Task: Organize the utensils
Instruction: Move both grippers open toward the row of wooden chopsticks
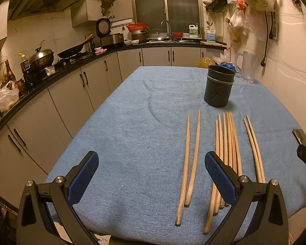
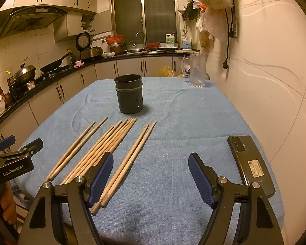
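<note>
Wooden chopsticks lie on a blue cloth in three groups: a left pair (image 1: 190,163), a middle bundle of several (image 1: 227,143) and a right pair (image 1: 255,149). They also show in the right wrist view: left pair (image 2: 79,147), bundle (image 2: 110,143), right pair (image 2: 130,161). A dark round utensil holder (image 1: 219,86) (image 2: 129,95) stands upright and empty beyond them. My left gripper (image 1: 151,163) is open and empty over the cloth, left of the bundle. My right gripper (image 2: 151,165) is open and empty, right of the right pair.
A black phone (image 2: 251,163) lies on the cloth at the right by the wall. A clear plastic jug (image 1: 247,67) (image 2: 196,70) stands at the table's far right corner. Kitchen counter and cabinets (image 1: 71,94) run along the left. The left gripper's body (image 2: 12,163) shows at the left edge.
</note>
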